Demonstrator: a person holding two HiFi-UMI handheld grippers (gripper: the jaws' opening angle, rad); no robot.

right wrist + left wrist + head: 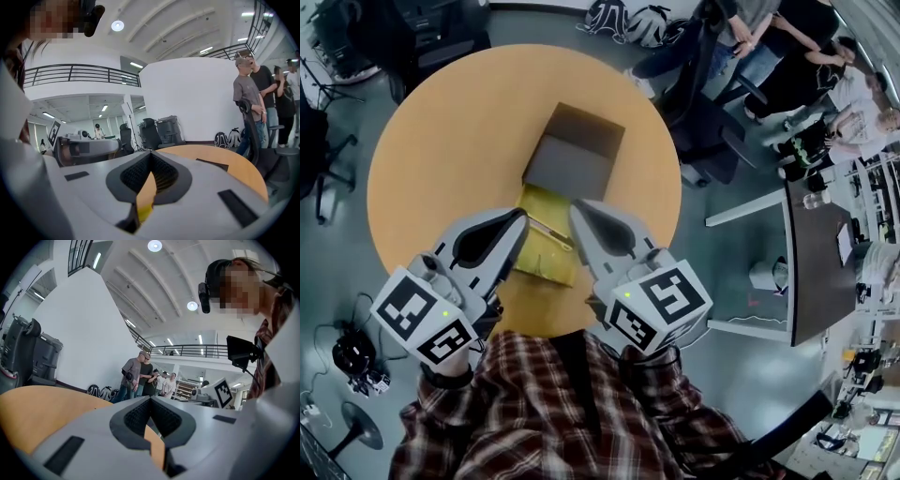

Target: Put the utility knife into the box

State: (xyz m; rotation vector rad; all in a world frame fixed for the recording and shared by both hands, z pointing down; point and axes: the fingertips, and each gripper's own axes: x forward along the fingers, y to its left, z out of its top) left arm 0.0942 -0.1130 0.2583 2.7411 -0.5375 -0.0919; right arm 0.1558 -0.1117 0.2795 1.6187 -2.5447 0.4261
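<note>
Utility knife (549,232) — seemingly the thin bar on the yellow pad (546,264) by the box (574,150) — lies between your left claw (523,217) and right claw (575,208), both closed and empty, so advancing unopened just shoves it away.

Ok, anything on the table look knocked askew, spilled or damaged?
Nothing stands out. The open brown cardboard box sits upright, at a slant, on the round orange table, with a flat yellow piece lying just on its near side. Nothing is spilled or visibly damaged. The left claw and right claw are both shut and empty.
</note>
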